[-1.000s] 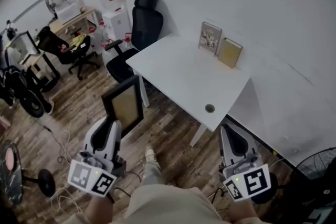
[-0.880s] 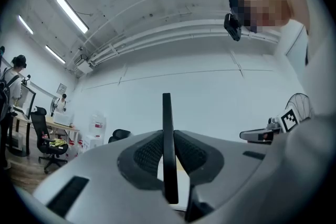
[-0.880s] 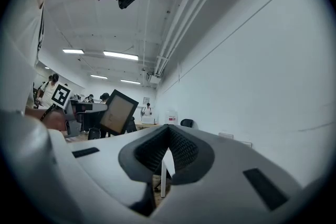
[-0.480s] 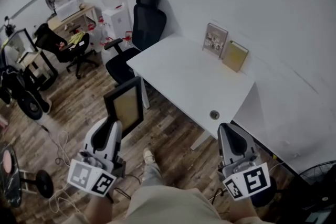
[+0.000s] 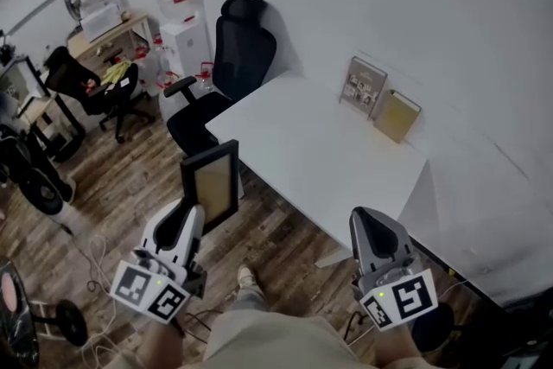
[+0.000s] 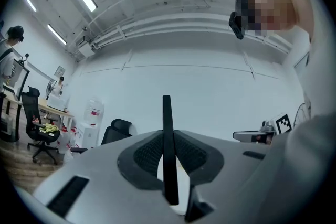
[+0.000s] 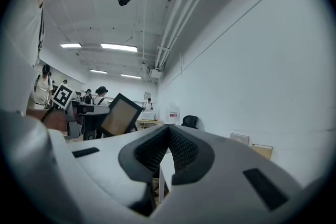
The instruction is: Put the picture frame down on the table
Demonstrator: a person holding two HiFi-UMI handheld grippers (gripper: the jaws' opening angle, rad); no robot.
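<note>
Black picture frame (image 5: 212,183) is gripped by its edge in the left gripper (image 5: 190,219), lower left, presumably for carriage to the table (image 5: 311,147); right gripper (image 5: 368,222) is closed, empty

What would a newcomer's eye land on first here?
The black-rimmed picture frame with a tan panel, clamped upright in the left gripper above the wood floor, beside the white table. At the table's far edge a grey photo frame and a mustard panel lean on the wall. The right gripper is shut, empty.

Two grippers (image 5: 193,213) (image 5: 364,219), three picture frames (image 5: 212,181) (image 5: 364,85) (image 5: 397,115), one table (image 5: 311,153), two office chairs (image 5: 240,52) (image 5: 105,84).
</note>
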